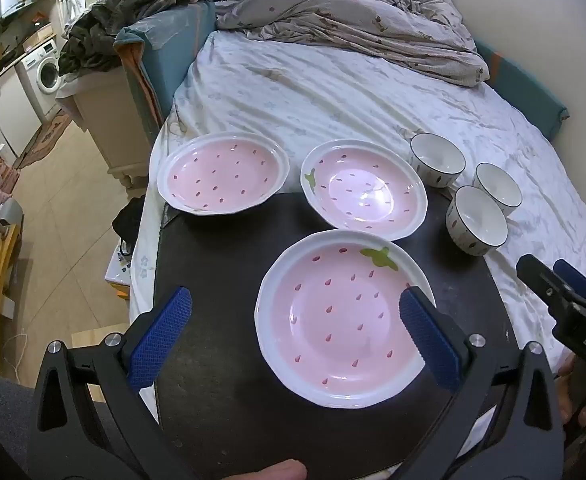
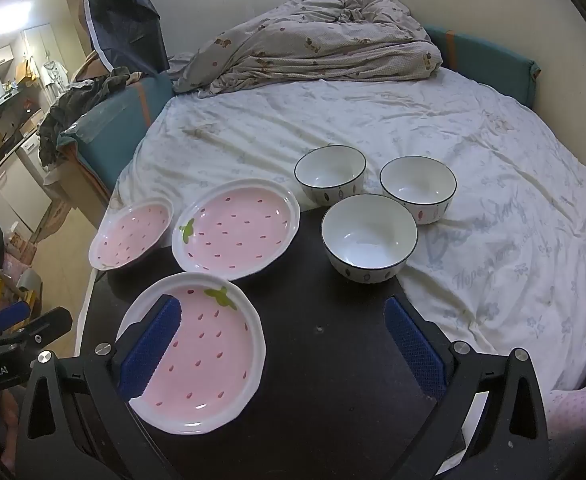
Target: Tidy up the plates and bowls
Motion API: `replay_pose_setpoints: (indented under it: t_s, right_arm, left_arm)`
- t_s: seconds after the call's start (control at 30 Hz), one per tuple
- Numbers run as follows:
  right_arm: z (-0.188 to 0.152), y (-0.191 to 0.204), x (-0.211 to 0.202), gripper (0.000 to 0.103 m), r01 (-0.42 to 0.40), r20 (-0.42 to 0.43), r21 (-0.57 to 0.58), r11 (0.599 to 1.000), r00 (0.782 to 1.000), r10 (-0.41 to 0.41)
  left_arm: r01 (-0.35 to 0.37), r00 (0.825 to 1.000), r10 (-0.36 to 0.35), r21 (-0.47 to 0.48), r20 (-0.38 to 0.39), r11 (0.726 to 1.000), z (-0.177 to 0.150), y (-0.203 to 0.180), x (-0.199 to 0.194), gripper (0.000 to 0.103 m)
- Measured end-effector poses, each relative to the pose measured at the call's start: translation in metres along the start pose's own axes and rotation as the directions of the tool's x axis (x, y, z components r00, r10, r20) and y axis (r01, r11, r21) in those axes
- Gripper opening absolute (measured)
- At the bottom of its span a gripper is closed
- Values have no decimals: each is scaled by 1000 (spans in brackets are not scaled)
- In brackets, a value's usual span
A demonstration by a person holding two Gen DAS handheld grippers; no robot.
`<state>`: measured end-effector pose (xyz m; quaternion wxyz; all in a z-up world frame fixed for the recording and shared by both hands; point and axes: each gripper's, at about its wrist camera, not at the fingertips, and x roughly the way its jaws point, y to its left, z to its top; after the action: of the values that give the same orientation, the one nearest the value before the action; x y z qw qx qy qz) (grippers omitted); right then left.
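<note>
- A black board (image 1: 221,272) lies on a bed (image 1: 333,92) with a white sheet. The plates and some bowls sit on it.
- The near plate (image 1: 345,320) is pink with a white rim, like a strawberry. It lies flat at the near middle of the board. Its green leaf (image 1: 379,258) points to the far side, a bit to the right.
- The middle plate (image 1: 363,188) sits just behind it, very close. Its leaf is on the left side, so it points left.
- The left plate (image 1: 223,172) is far left. It hangs a bit over the board's far edge (I cannot tell which way it points).
- Three white bowls stand open side up on the right, close together. The near bowl (image 2: 369,236) is at the board's right edge. The far left bowl (image 2: 330,174) and the far right bowl (image 2: 417,188) stand behind it (they seem to be on the sheet).
- The left gripper (image 1: 293,320) is spread wide and holds nothing. Its right finger is over the near plate's right side.
- The right gripper (image 2: 283,336) is spread wide too, and empty. Its left finger is over the near plate's left side.
- A rumpled blanket (image 2: 313,40) lies at the far end of the bed.
</note>
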<state>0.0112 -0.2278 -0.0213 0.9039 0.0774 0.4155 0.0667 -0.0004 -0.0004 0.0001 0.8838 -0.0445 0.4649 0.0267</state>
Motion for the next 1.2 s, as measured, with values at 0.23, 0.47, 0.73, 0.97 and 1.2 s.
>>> replay_pose_setpoints:
  t_s: [0.23, 0.47, 0.73, 0.97, 1.2]
  right_arm:
    - [0, 0, 0, 103, -2, 0, 2, 1000, 1000, 2]
    - [0, -1, 0, 103, -9, 3, 6, 1000, 1000, 9]
    - [0, -1, 0, 103, -6, 6, 3, 1000, 1000, 6]
    - [0, -1, 0, 103, -6, 6, 2, 1000, 1000, 6]
    - [0, -1, 0, 103, -7, 4, 4, 1000, 1000, 7]
  left_arm:
    - [-1, 1000, 1, 0, 0, 1000, 0, 0, -1, 103]
    - [1, 1000, -1, 2, -1, 1000, 0, 0, 0, 103]
    - [0, 1000, 0, 2, -2, 1000, 0, -1, 0, 103]
    - [1, 1000, -1, 1, -2, 1000, 0, -1, -1, 103]
    - [0, 1000, 0, 2, -3, 1000, 0, -1, 0, 103]
